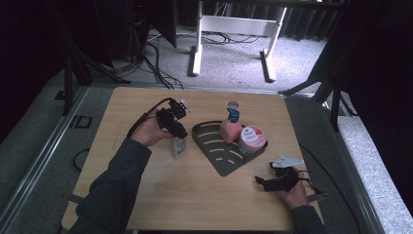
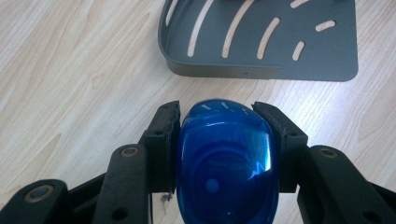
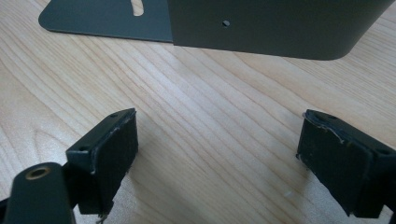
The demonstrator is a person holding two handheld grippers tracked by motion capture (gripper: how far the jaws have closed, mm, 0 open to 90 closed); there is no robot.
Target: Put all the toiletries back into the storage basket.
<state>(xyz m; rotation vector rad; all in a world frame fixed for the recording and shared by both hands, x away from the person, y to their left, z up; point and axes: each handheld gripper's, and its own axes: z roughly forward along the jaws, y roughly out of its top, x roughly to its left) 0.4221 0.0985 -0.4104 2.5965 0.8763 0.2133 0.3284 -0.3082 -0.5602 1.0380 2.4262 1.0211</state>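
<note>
Left gripper: jaws about half apart, hugging the blue-capped clear plastic bottle
Bottle: upright, cap up, just left of the dark slotted metal tray
Right gripper: wide apart, holding zilch

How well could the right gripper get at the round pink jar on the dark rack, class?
Probably well. The right gripper lies nearby with its fingers spread wide, and bare table separates it from the pink jar. The jar stands at the dark rack's near edge; only the rack's wall fronts it.
</note>
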